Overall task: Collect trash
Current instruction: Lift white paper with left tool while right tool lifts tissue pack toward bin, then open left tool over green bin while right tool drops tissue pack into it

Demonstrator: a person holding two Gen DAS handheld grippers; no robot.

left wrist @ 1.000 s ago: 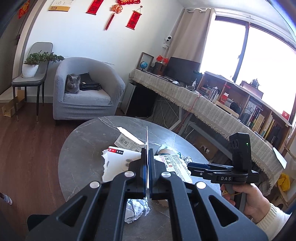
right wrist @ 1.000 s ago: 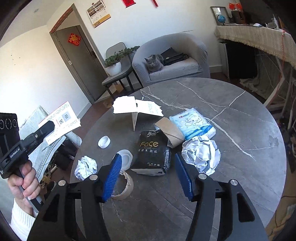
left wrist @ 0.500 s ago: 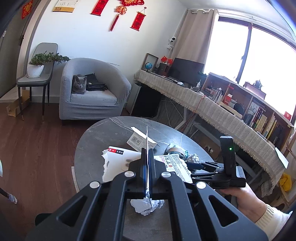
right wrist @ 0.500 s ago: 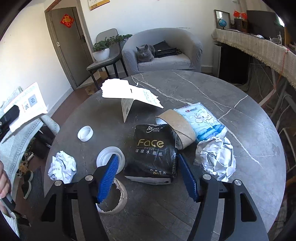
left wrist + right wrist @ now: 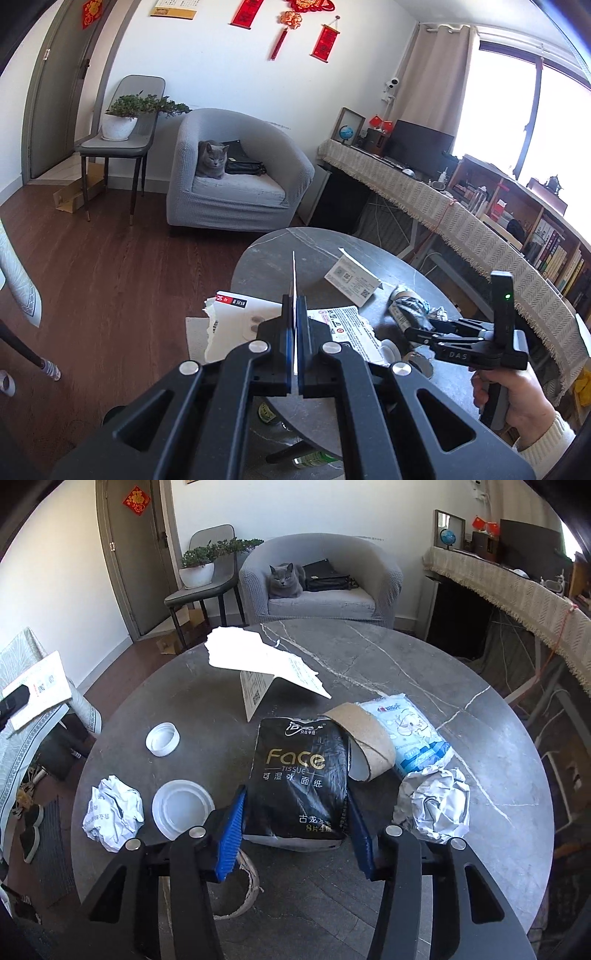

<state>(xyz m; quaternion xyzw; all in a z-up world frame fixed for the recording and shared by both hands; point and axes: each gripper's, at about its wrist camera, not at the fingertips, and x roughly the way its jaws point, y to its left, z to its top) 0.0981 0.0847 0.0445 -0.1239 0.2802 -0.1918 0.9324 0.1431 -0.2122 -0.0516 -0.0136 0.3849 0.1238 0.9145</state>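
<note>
My left gripper is shut on a thin white card, seen edge-on, held off the left side of the round grey table; the card's face also shows in the right wrist view. My right gripper is open, its blue pads on either side of a black Face tissue pack lying on the table. Around it lie a cardboard tape roll, a blue-white tissue packet, two crumpled paper balls, two white lids and torn white paper.
A torn cardboard ring lies under my right gripper. A grey armchair with a cat stands beyond the table, a chair with a potted plant to its left. A long draped desk runs along the right.
My left gripper has swung left, away from the table, still holding the card. My right gripper has come down and forward, so its pads now flank the black tissue pack.
</note>
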